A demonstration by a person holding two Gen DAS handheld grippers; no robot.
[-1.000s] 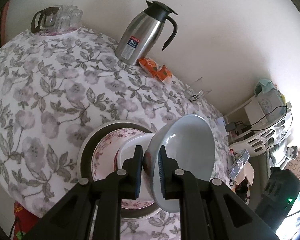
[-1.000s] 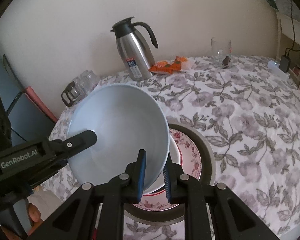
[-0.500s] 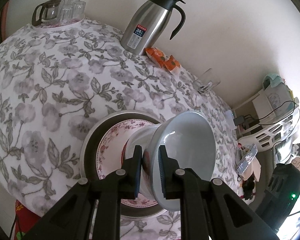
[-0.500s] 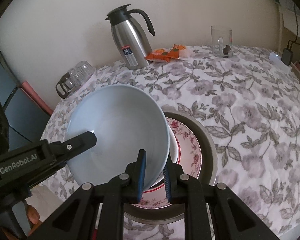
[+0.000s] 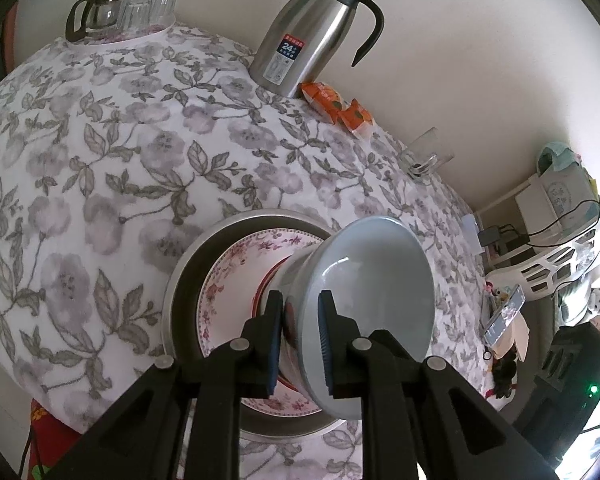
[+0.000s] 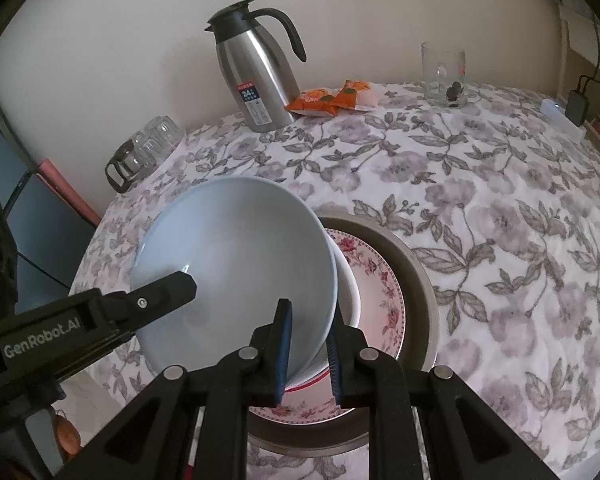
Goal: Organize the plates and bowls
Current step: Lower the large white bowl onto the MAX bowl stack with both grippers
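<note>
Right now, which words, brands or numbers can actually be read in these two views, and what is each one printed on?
"GenRobot.AI": white lettering on the left gripper's black arm, seen in the right wrist view.
"24": large figure on the blue label of the steel thermos jug; a small mark after it, a red strip above and the fine print below are too small to read.
Orange snack packets: printing too blurred to read.
</note>
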